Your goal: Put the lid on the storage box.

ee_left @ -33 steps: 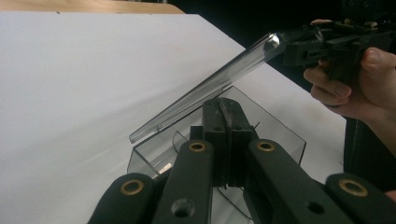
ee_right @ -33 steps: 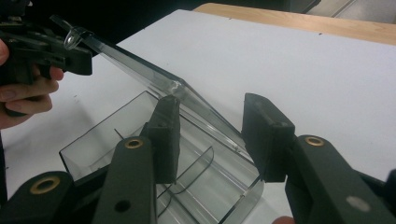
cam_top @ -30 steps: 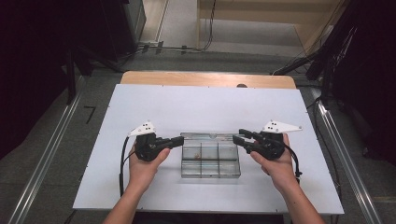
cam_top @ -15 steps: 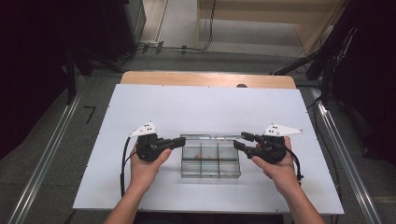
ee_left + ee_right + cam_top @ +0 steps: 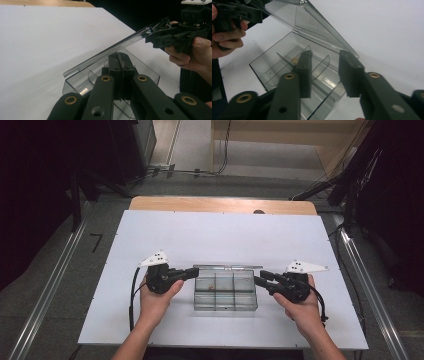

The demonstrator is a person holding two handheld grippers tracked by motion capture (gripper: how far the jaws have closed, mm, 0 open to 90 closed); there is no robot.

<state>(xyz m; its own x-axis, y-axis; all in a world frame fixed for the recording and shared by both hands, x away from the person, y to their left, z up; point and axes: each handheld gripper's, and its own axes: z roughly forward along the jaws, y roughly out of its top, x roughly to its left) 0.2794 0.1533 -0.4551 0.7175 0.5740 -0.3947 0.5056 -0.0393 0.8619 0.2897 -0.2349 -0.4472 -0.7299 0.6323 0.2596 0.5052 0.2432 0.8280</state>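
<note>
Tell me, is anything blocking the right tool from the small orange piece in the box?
Nothing visible: the lid is raised. Only the box's dividers surround the orange piece ahead of the open right tool.

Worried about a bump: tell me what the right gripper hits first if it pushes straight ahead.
Probably the clear compartment box. The right gripper is open, and the box's near end lies right ahead of its jaws. The raised lid looks higher than that line, though depth is hard to judge.
</note>
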